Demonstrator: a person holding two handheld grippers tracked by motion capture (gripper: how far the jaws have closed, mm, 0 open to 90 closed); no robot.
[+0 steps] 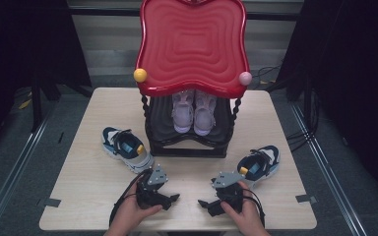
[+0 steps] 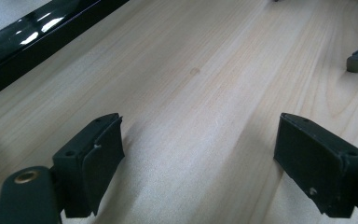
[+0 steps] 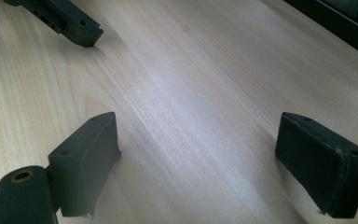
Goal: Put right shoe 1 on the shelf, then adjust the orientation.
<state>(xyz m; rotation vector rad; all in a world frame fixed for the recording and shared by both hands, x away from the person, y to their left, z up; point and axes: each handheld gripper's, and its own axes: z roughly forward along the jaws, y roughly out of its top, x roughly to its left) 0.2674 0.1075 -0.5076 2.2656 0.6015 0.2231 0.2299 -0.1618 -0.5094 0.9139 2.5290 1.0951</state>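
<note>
Two navy-and-white sneakers lie on the wooden table [image 1: 93, 177]: the left sneaker [image 1: 127, 149] beside the rack's left foot, the right sneaker [image 1: 259, 164] near the rack's right foot. A pair of pink-white shoes [image 1: 193, 112] stands on the lower shelf of the black rack [image 1: 187, 142]. My left gripper [image 1: 173, 199] [image 2: 198, 149] lies low at the front edge, open, with bare wood between its jaws. My right gripper [image 1: 203, 204] [image 3: 196, 149] faces it, also open and holding nothing. Their tips point at each other, a small gap apart.
The rack carries a red wavy top [image 1: 193, 44] with a yellow ball [image 1: 140, 75] and a pink ball [image 1: 245, 78] at its front corners. The rack's black base [image 2: 28, 37] [image 3: 349, 23] runs just beyond both grippers. Cables lie on the floor at right [image 1: 300, 137].
</note>
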